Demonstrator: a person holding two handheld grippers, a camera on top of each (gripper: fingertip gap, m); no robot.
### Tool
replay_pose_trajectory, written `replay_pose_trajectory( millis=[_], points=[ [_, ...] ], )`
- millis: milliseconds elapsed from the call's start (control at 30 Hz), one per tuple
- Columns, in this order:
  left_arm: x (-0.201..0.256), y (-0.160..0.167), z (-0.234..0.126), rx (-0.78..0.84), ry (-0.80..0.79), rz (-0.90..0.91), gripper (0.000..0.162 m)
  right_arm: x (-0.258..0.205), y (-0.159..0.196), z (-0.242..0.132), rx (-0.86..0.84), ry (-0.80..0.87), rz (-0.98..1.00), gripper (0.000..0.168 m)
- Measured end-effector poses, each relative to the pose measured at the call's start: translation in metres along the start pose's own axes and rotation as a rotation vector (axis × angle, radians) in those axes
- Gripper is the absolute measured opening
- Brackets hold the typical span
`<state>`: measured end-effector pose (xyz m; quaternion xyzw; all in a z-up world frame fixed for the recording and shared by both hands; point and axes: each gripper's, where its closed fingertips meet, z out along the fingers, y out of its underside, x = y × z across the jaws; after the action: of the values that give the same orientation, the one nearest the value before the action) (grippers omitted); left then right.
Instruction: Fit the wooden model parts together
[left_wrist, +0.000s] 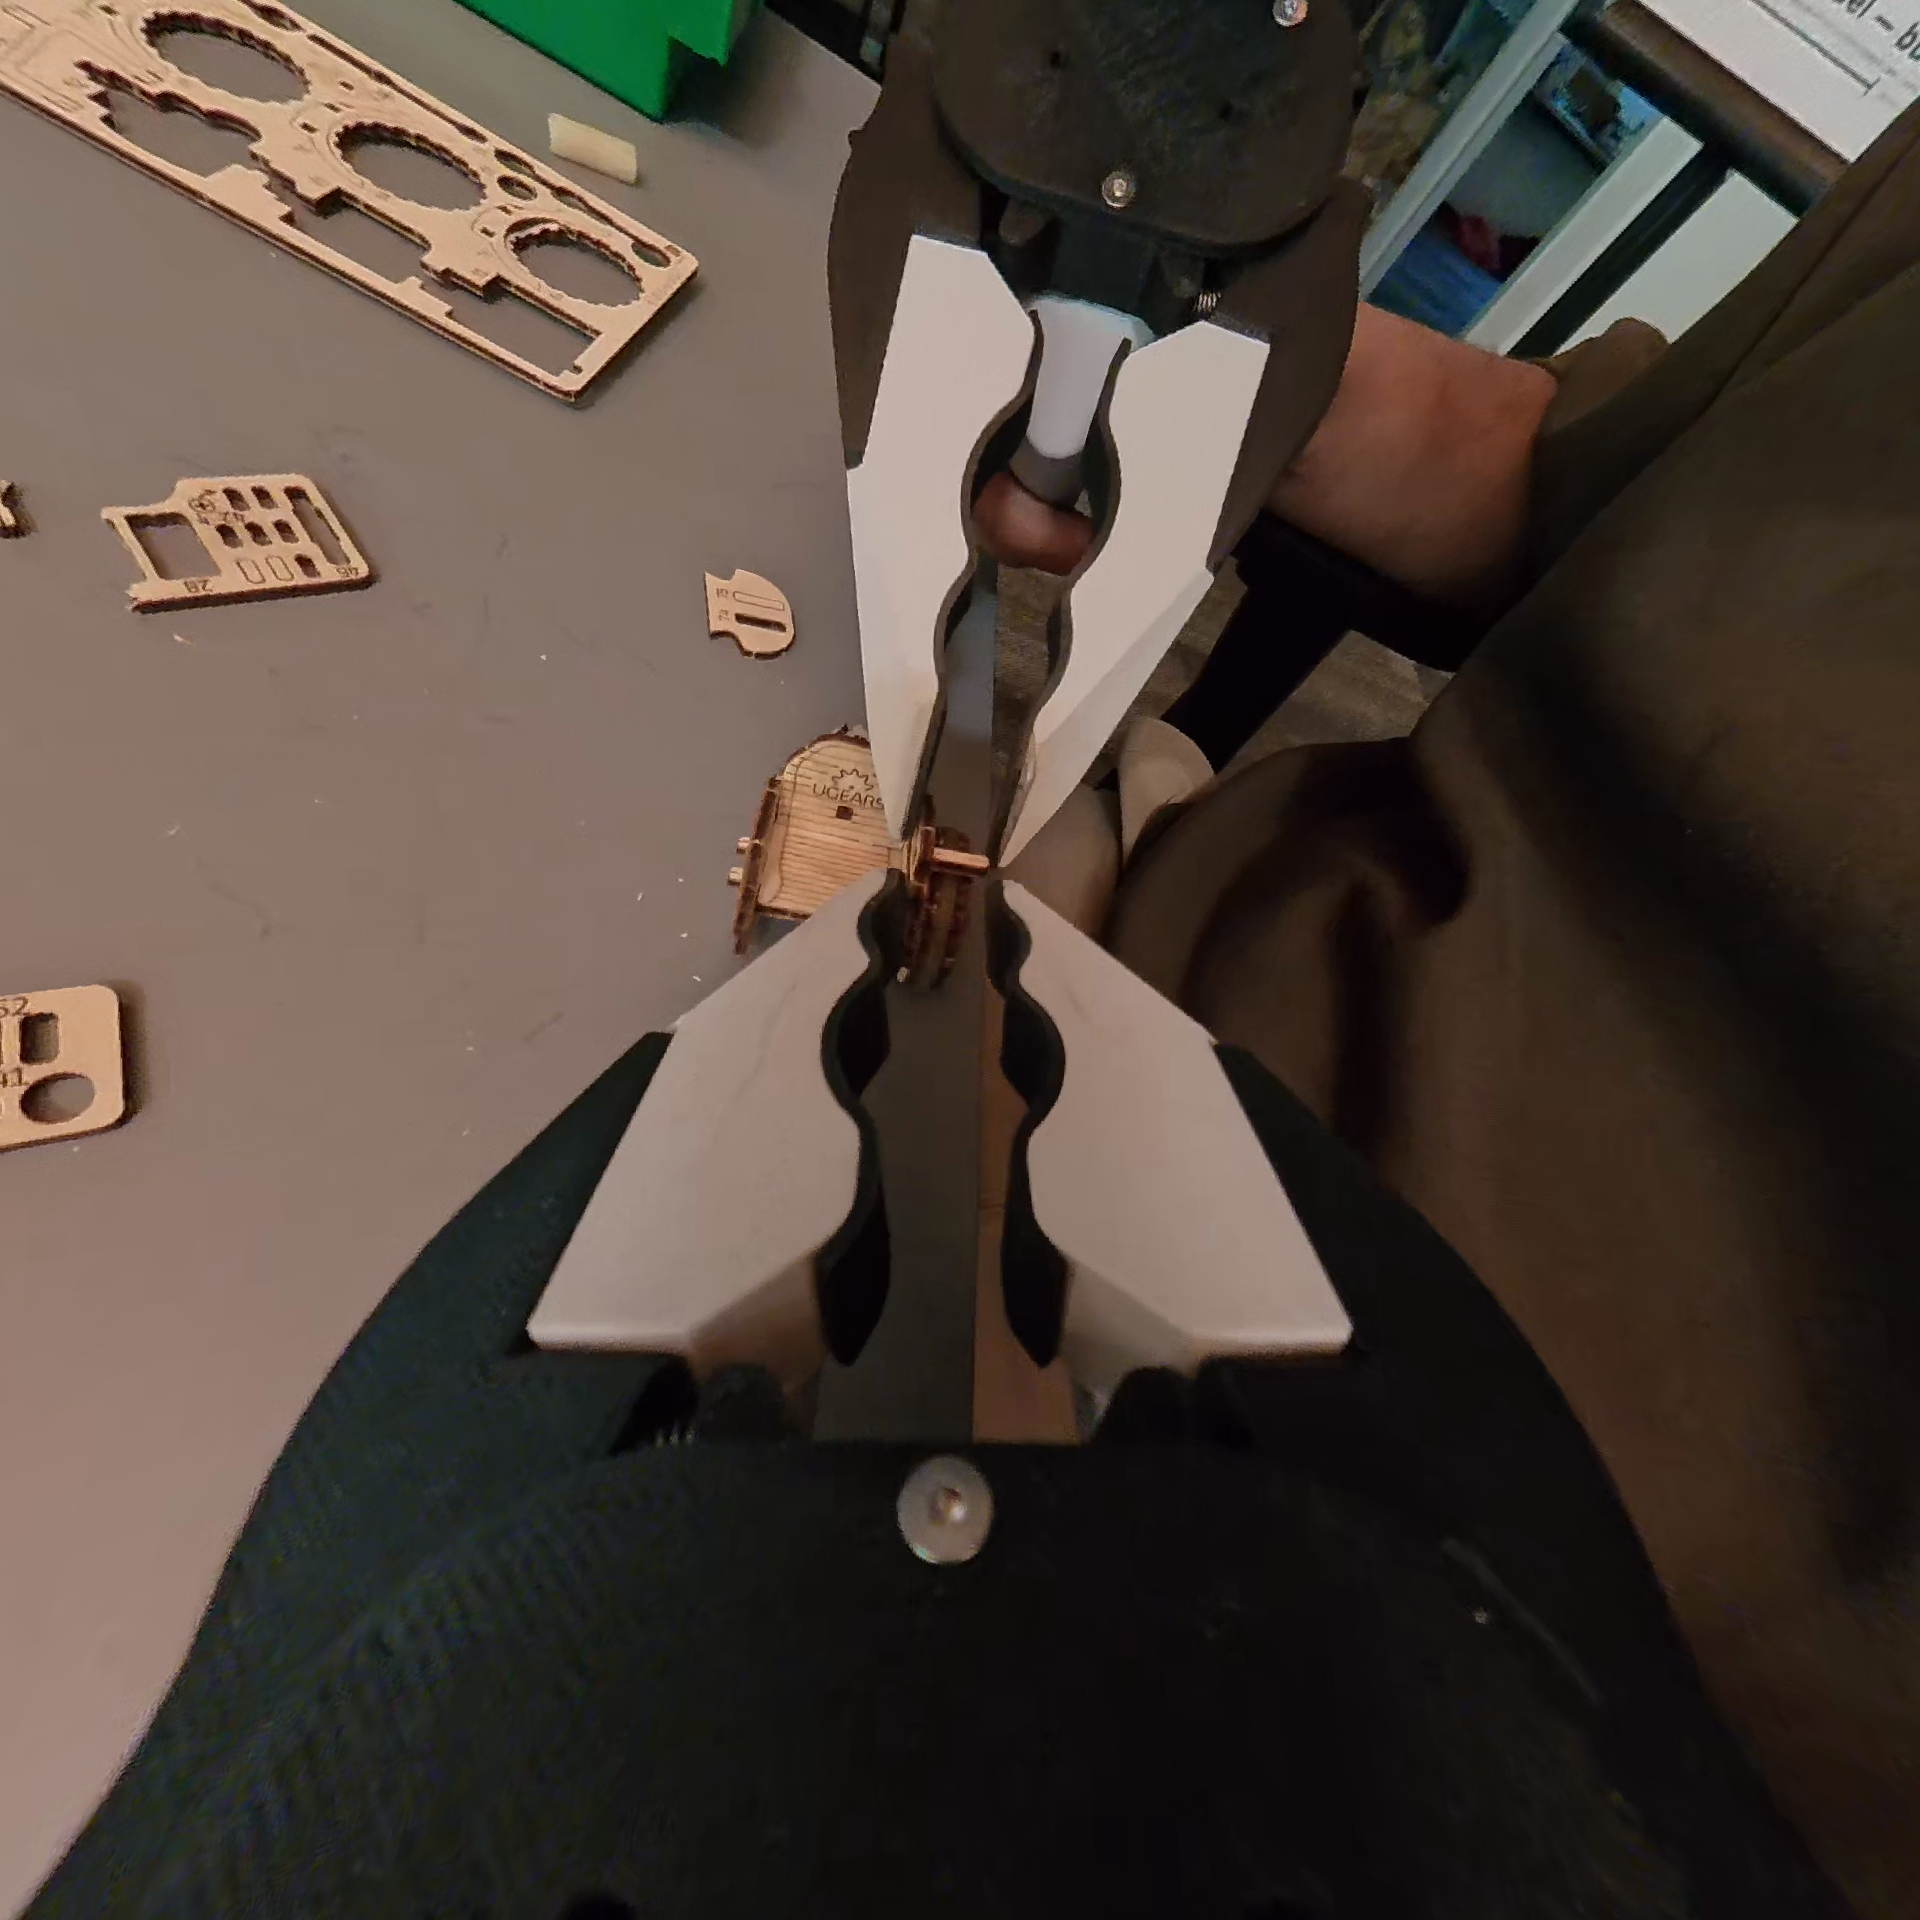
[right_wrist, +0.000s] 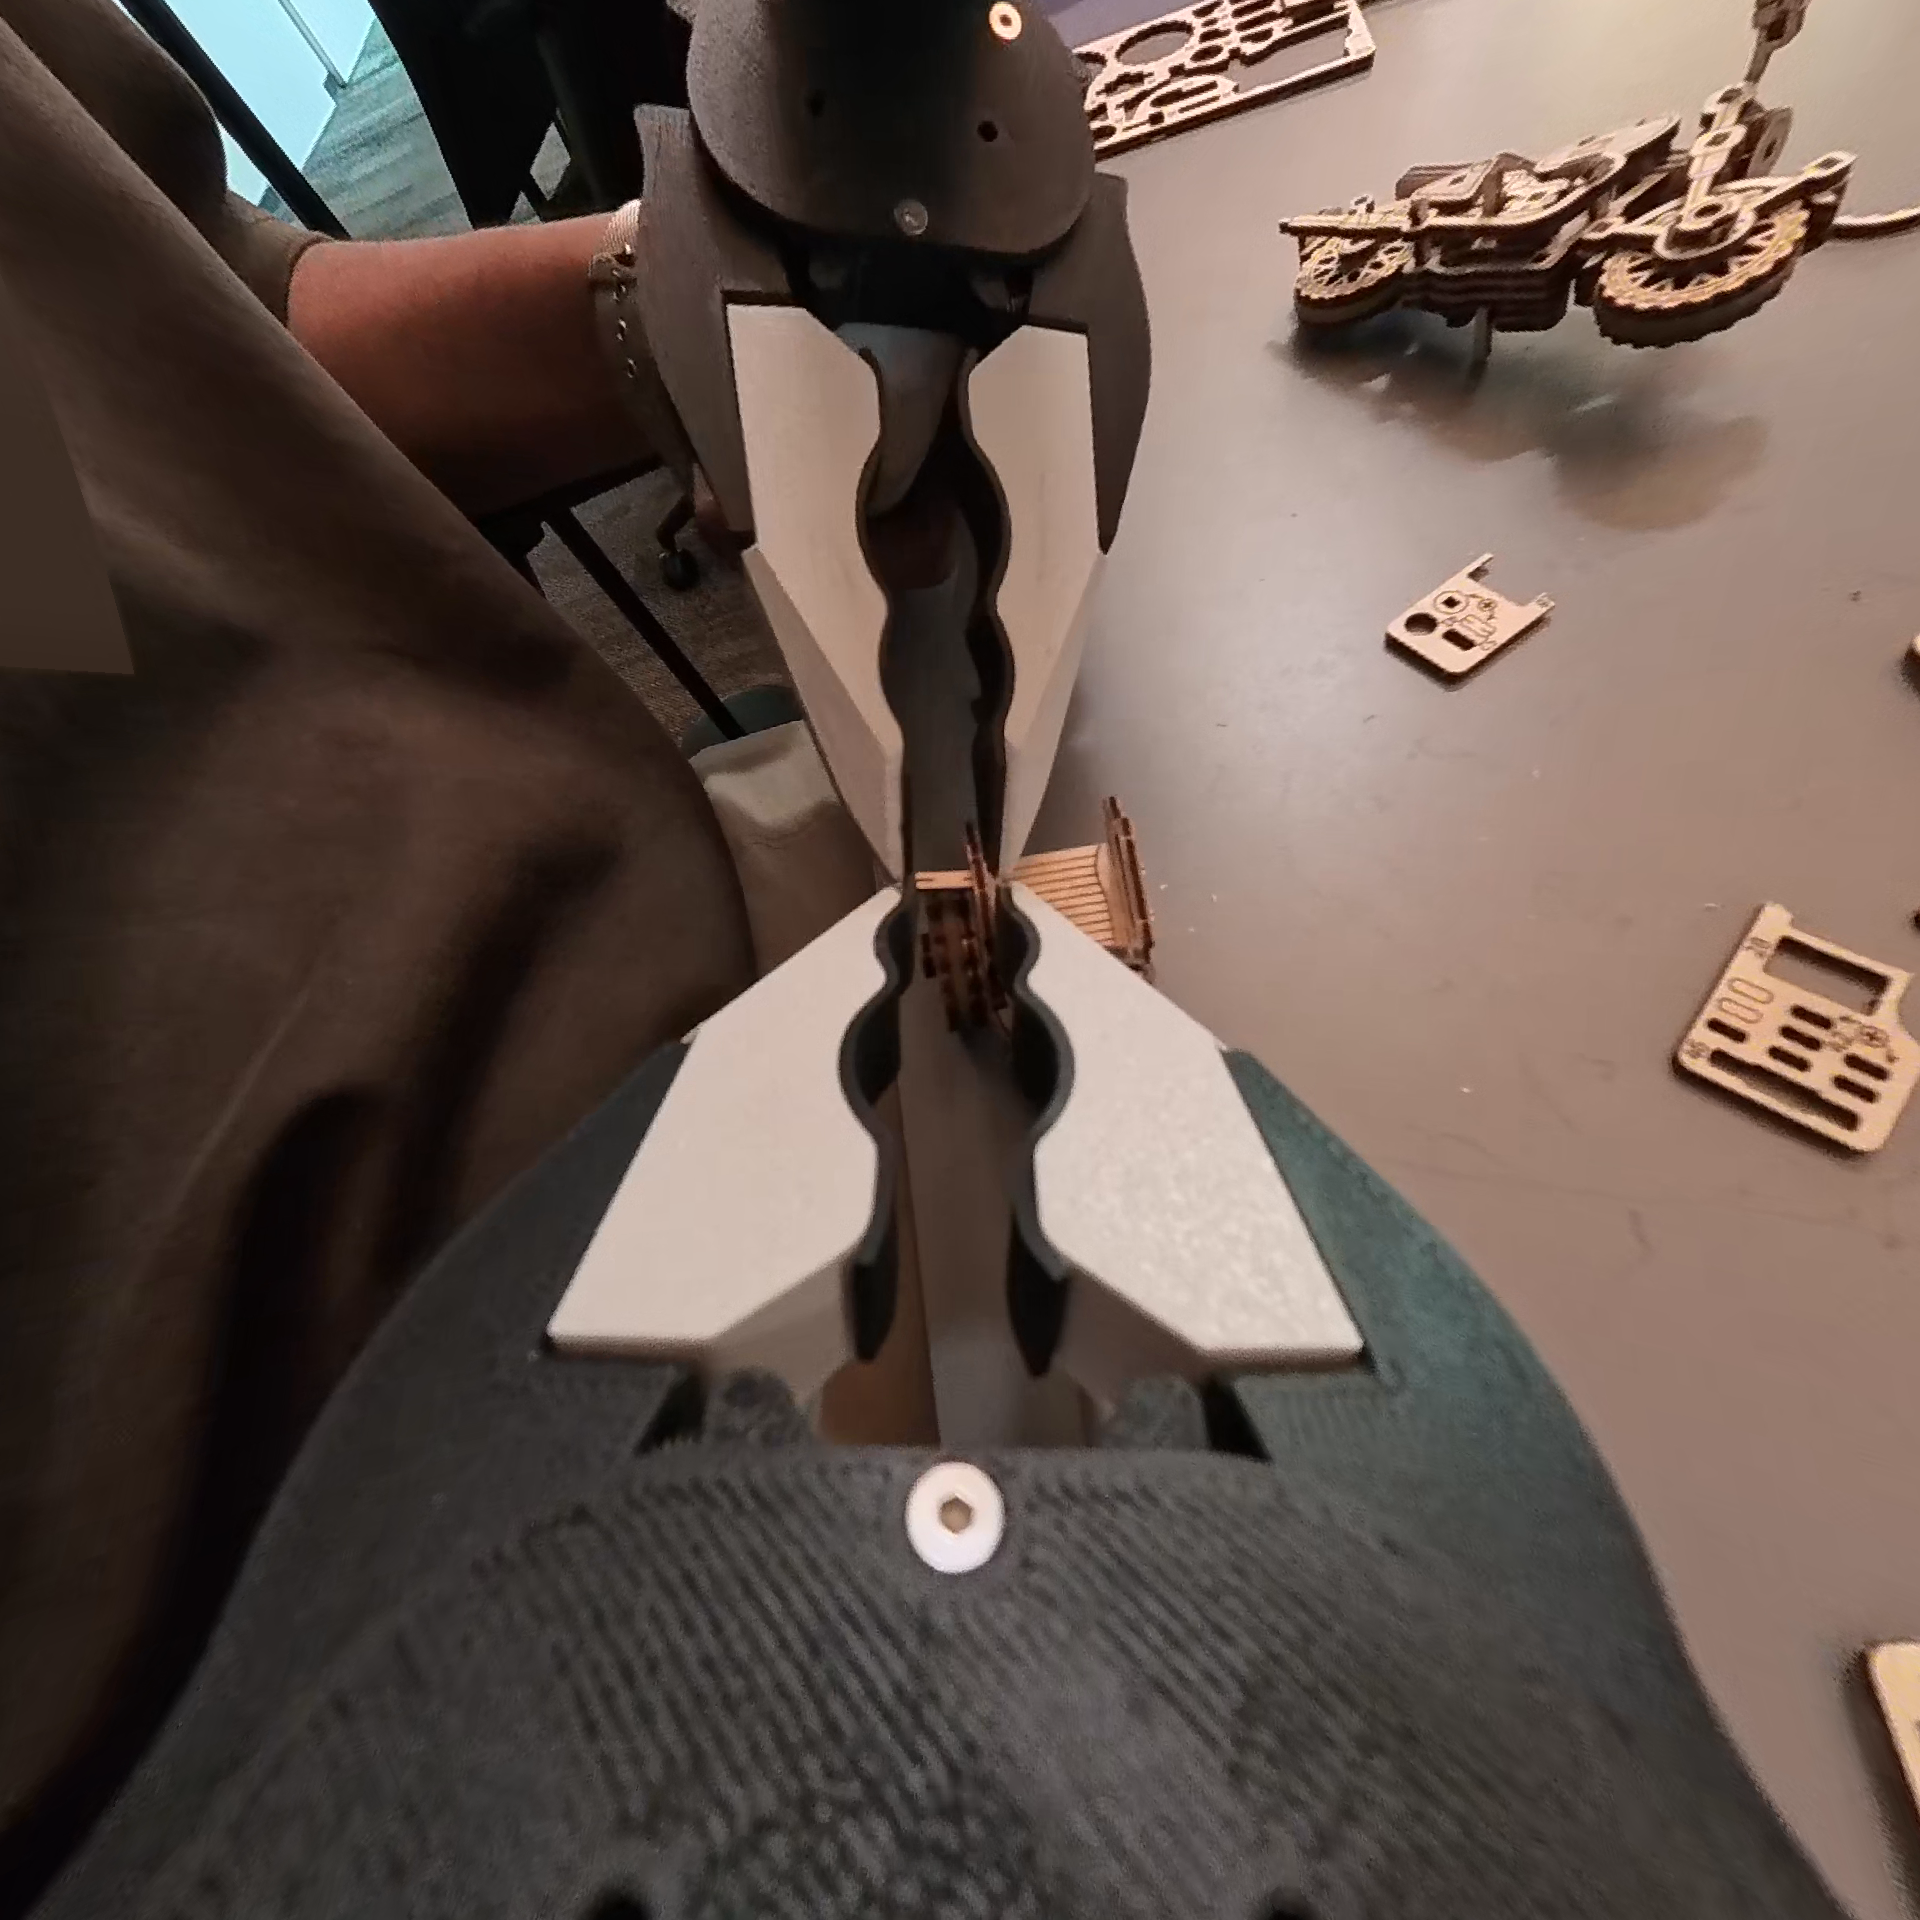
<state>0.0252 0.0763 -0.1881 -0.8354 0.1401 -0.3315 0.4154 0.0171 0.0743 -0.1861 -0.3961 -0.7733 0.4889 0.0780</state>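
Both grippers meet tip to tip at mid-frame. From below, the left gripper (left_wrist: 940, 883) pinches a small wooden gear assembly (left_wrist: 930, 914); from above, the right gripper (left_wrist: 948, 831) grips its axle peg. Behind them a ribbed wooden part (left_wrist: 821, 842) lies on the grey table (left_wrist: 416, 779).

In the right wrist view a built wooden model (right_wrist: 1558, 239) sits upper right.

Black tool (left_wrist: 940, 868), white wavy-edged fingers (left_wrist: 727, 1143)
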Motion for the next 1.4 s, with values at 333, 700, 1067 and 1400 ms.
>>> replay_pose_trajectory(
  millis=[333,700,1067,1400],
  points=[
    [-0.0008,-0.0008,-0.0009,0.007,0.001,-0.008,0.007,0.0019,0.0031,0.0008,-0.017,0.019,-0.018,0.007],
    [-0.0005,-0.0006,-0.0008,0.005,0.006,-0.010,0.006,-0.0045,0.0033,0.0017,-0.025,-0.017,0.002,0.025],
    [0.0043,-0.0014,-0.0021,0.017,0.040,-0.009,0.007,-0.0036,0.0037,-0.0033,-0.024,-0.012,0.006,0.016],
    [0.0088,-0.0014,0.0006,0.016,0.062,-0.010,0.010,-0.0047,0.0050,-0.0023,-0.027,-0.016,0.002,0.001]
  ],
)
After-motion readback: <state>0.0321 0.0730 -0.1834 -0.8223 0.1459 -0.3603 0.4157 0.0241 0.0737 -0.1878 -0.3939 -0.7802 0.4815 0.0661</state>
